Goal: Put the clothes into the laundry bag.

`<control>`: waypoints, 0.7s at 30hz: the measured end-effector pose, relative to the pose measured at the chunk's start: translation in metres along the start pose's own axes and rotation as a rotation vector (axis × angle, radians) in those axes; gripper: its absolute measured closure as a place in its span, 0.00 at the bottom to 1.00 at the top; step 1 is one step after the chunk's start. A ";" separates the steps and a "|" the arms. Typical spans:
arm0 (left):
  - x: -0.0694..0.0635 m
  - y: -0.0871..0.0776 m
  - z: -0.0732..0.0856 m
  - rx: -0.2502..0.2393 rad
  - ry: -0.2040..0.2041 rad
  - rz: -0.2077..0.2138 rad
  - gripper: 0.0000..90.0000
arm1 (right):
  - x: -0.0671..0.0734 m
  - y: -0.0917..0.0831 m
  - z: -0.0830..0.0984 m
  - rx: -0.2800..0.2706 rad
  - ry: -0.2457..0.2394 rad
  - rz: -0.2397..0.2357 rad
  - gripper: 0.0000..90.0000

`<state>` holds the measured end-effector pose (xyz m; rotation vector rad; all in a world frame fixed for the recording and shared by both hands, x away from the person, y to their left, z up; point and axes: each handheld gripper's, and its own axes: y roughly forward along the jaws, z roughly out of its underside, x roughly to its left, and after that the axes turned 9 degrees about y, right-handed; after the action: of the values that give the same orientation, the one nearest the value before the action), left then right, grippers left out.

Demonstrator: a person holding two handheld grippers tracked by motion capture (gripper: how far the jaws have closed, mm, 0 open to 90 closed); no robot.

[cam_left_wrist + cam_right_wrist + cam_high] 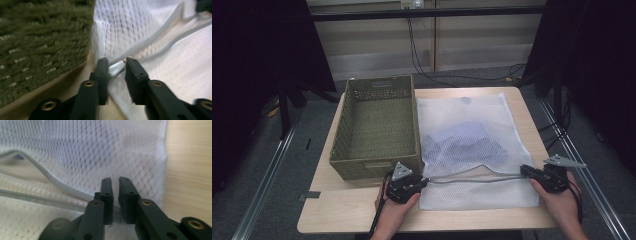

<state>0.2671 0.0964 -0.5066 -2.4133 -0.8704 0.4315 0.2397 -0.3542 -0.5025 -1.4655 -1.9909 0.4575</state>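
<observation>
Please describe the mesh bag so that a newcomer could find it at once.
On the wooden table, look right of the olive woven basket. The white mesh laundry bag lies flat there; it alone is see-through, with bluish cloth inside and a grey zipper.

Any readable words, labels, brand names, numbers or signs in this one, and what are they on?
None can be read.
The olive-green woven basket, the white mesh laundry bag and the light wooden table carry no print.
A small pale fitting on the back wall is too small to read.
</observation>
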 end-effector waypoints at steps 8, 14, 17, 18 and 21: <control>0.013 -0.006 0.004 0.044 -0.039 -0.038 1.00 | -0.010 0.001 0.003 0.043 0.029 0.059 1.00; 0.018 -0.022 0.010 -0.040 -0.036 0.009 0.81 | -0.007 -0.006 0.004 0.003 -0.008 0.056 0.84; 0.024 -0.037 0.010 -0.075 -0.024 0.040 0.70 | -0.002 -0.011 -0.001 -0.041 -0.039 0.088 0.69; 0.026 -0.041 0.010 -0.086 -0.019 0.046 0.63 | 0.000 -0.012 -0.002 -0.053 -0.043 0.087 0.62; 0.032 -0.055 0.014 -0.133 0.010 0.022 0.45 | 0.005 -0.014 -0.001 -0.053 -0.063 0.056 0.47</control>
<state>0.2575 0.1587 -0.4893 -2.5462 -0.8945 0.3800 0.2295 -0.3543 -0.4923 -1.5606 -2.0297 0.4835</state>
